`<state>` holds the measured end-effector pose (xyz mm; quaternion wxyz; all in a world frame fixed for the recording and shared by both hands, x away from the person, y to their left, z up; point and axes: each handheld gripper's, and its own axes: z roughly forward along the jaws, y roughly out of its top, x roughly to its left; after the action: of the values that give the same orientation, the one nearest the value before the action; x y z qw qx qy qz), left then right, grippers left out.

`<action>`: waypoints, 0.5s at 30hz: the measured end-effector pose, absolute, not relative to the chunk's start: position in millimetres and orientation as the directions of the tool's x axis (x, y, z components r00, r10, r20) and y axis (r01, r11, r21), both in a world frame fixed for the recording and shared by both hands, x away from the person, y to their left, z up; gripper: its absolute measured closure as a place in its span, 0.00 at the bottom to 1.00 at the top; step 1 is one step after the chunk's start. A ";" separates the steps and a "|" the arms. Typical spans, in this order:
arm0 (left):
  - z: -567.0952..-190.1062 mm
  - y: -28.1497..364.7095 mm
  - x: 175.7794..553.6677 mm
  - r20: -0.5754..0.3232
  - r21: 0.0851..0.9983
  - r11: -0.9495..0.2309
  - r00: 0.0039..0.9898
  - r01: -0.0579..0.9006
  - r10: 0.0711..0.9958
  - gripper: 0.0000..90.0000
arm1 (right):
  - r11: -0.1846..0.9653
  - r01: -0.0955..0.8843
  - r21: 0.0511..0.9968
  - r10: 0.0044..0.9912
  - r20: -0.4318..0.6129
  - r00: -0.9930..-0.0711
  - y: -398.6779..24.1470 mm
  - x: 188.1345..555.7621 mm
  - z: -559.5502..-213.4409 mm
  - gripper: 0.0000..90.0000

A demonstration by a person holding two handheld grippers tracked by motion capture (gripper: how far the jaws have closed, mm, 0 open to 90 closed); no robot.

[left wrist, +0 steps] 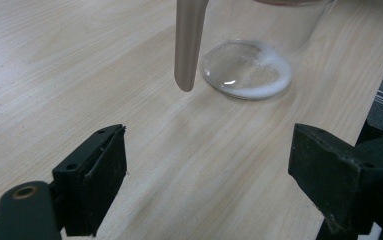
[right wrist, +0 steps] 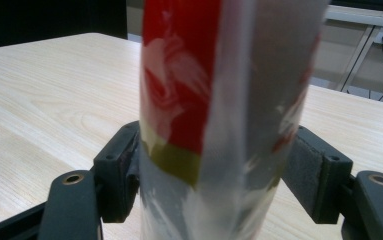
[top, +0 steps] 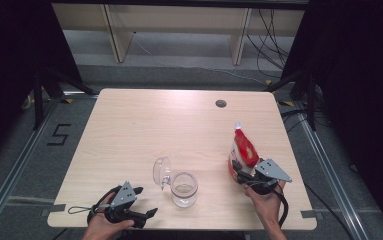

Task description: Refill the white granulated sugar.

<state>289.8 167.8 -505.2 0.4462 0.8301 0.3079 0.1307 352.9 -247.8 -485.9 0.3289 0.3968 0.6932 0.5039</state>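
Red-and-white pouch [top: 242, 150], lower right of frame, stood upright on table [top: 144, 125], clamped low between right gripper [top: 242, 176] jaws, probably for pouring. Glass jar [top: 184, 189] at lower centre, lid [top: 161, 171] swung aside. Left gripper [top: 146, 202] spread wide, empty, aimed at jar, likely to steady it.

Pale wooden table [top: 129, 130] with open glass jar [top: 184, 189] near front edge.

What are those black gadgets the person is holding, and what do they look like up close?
Each hand holds a black handheld gripper. The left gripper and the right gripper each carry a grey three-cornered plate on top, and a black cable loops from each. Up close, each has two blocky black jaws with flat pads, screw holes and round pivot holes. The forearms are bare.
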 end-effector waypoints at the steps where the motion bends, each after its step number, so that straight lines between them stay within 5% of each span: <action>1: -505.2 167.8 289.9 -0.058 0.821 -0.412 0.776 0.395 0.628 0.17 | 0.178 0.215 0.960 0.881 -0.059 -0.470 -247.5 352.9 -486.3 0.36; 15: -506.2 166.0 288.0 -0.081 0.823 -0.390 0.765 0.413 0.639 0.17 | 0.072 0.272 0.959 0.878 0.068 -0.473 -254.0 354.2 -495.1 0.37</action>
<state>288.0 166.0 -506.2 0.4510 0.8241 0.3190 0.1253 354.2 -254.0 -495.1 0.2853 0.4266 0.6743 0.5309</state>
